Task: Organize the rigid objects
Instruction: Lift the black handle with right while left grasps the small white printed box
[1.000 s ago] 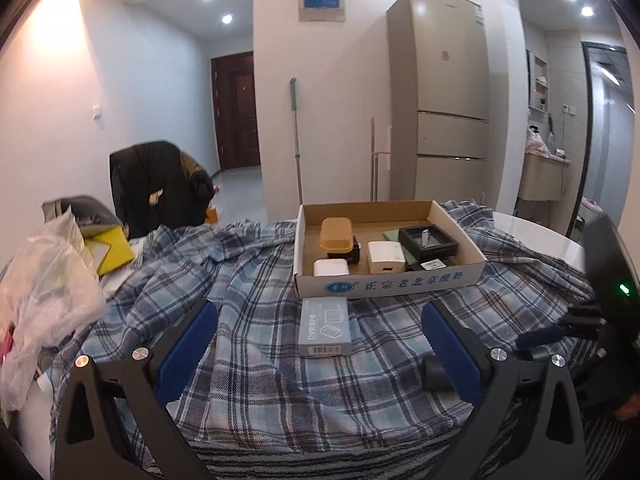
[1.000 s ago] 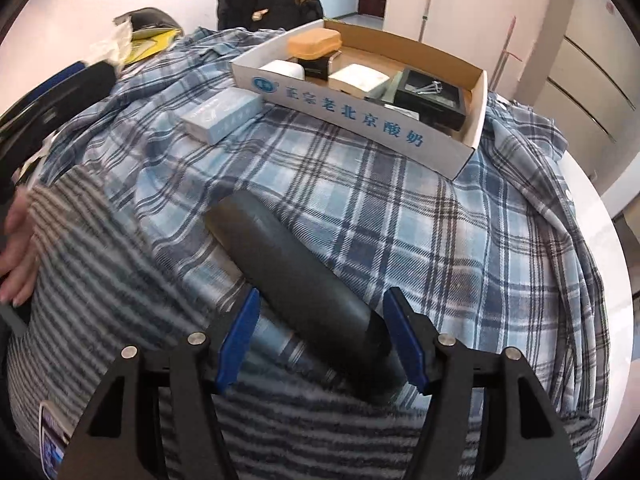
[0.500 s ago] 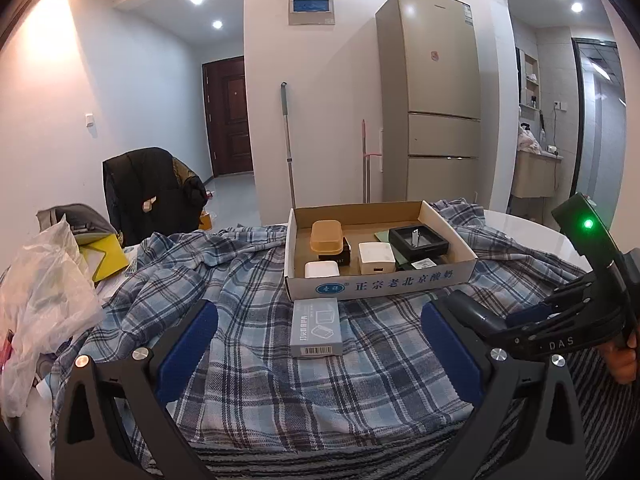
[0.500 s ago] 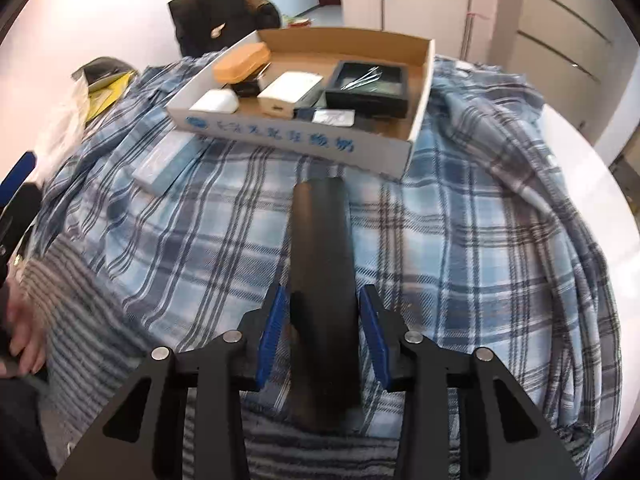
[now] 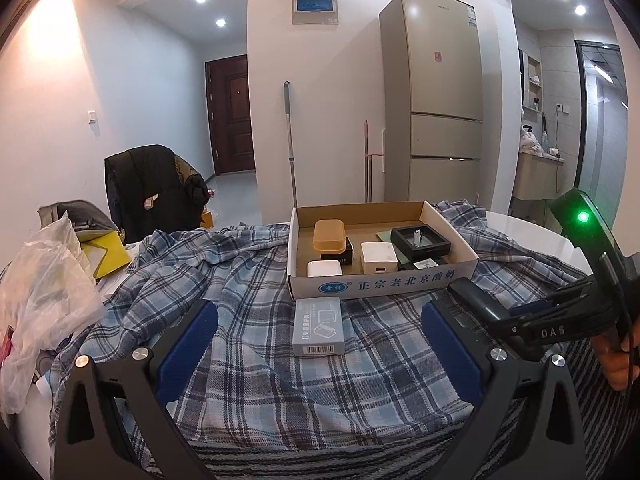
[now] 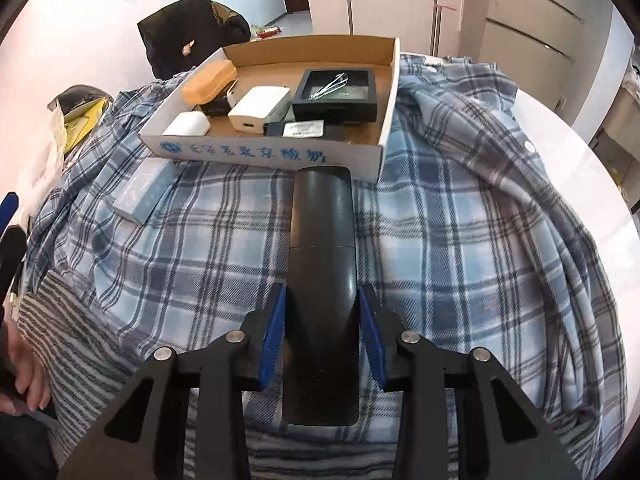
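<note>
So the right gripper (image 6: 322, 334) is closing on the black case (image 6: 322, 256), pads tight against its sides, far end just short of the cardboard box (image 6: 264, 156) front wall. Left gripper (image 5: 318, 354) gapes wide, nothing in it, gray packet (image 5: 318, 326) beyond. Plenty of bare plaid cloth (image 6: 460, 240) rightward.

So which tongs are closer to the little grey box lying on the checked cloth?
Left. The left tongs point straight at the grey box, which lies just past their open tips. The right tongs are off to its side, closing on a long black case.
</note>
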